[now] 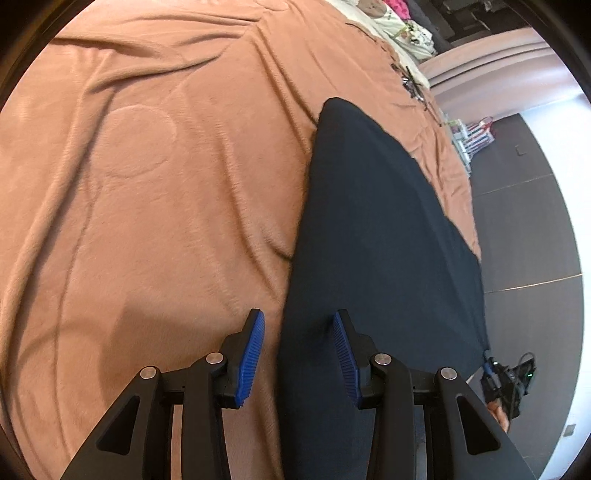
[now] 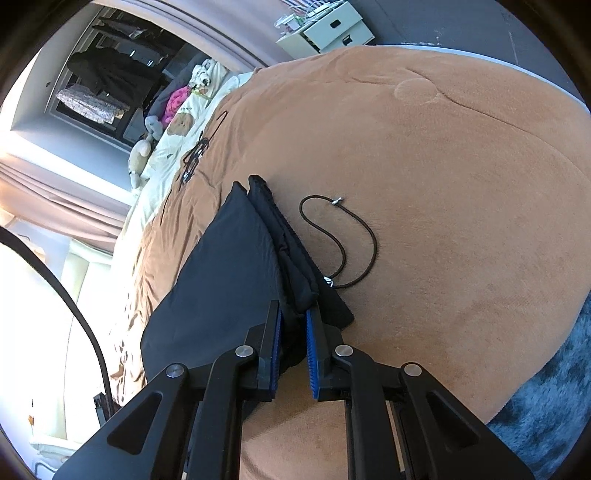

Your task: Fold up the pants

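Fingers: right fingers (image 2: 293, 332) clamped on bunched waistband of dark pants (image 2: 221, 266) | left fingers (image 1: 299, 347) apart, straddling the pants' edge, not pinching | pants lie on the brown bed (image 2: 443, 184), long axis running straight away from both hands | drawstring (image 2: 351, 240) trailing loose beside it

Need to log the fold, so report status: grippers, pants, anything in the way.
Right gripper shut on pants at the waistband. Left gripper open, straddling the pants' edge. Drawstring loose on the blanket beside the waistband, might snag.

Brown blanket (image 1: 147, 184), stuffed toys (image 2: 147, 144), white boxes (image 2: 332, 26).
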`<action>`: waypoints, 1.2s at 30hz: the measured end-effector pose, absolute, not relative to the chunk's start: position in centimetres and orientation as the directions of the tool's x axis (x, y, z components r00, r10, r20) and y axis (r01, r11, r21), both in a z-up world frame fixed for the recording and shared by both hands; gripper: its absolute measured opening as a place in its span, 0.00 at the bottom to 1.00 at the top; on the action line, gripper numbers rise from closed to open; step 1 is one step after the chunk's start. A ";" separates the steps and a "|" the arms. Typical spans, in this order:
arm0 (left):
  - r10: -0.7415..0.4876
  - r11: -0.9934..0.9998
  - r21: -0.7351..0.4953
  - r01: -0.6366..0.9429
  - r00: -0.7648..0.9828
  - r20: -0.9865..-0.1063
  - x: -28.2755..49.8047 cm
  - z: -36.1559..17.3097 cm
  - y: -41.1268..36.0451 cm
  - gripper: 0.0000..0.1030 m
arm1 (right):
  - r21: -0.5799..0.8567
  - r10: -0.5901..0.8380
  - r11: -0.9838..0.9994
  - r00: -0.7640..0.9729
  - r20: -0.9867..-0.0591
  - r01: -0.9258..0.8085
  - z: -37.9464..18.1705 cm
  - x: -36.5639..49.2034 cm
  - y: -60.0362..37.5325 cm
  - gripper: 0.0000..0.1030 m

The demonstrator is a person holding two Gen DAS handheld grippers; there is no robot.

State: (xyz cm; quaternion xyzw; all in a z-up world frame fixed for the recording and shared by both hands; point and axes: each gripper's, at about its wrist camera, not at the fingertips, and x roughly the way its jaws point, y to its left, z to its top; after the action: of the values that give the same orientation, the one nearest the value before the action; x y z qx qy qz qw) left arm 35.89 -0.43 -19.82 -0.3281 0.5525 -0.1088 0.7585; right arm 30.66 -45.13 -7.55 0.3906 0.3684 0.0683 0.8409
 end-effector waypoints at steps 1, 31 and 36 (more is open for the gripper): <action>-0.542 0.753 -0.630 -0.190 0.365 -0.757 35.9 -19.9 -0.6 0.39 | 0.707 0.401 0.685 0.720 -0.567 0.175 -7.6 30.6 -45.2 0.09; -0.444 0.808 -0.565 -0.167 0.458 -0.770 34.2 -14.6 4.3 0.03 | 0.700 0.468 0.704 0.661 -0.587 0.124 -7.8 32.0 -40.9 0.09; -0.415 0.817 -0.546 -0.184 0.469 -0.780 33.5 -14.0 6.7 0.03 | 0.700 0.490 0.706 0.639 -0.593 0.108 -7.9 32.5 -39.7 0.09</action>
State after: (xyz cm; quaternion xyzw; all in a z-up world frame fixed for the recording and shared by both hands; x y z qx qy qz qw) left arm 33.46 6.72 -14.03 -0.2936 0.5103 -0.0719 0.8051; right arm 32.54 -39.71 -7.93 0.3656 0.4087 0.1155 0.8282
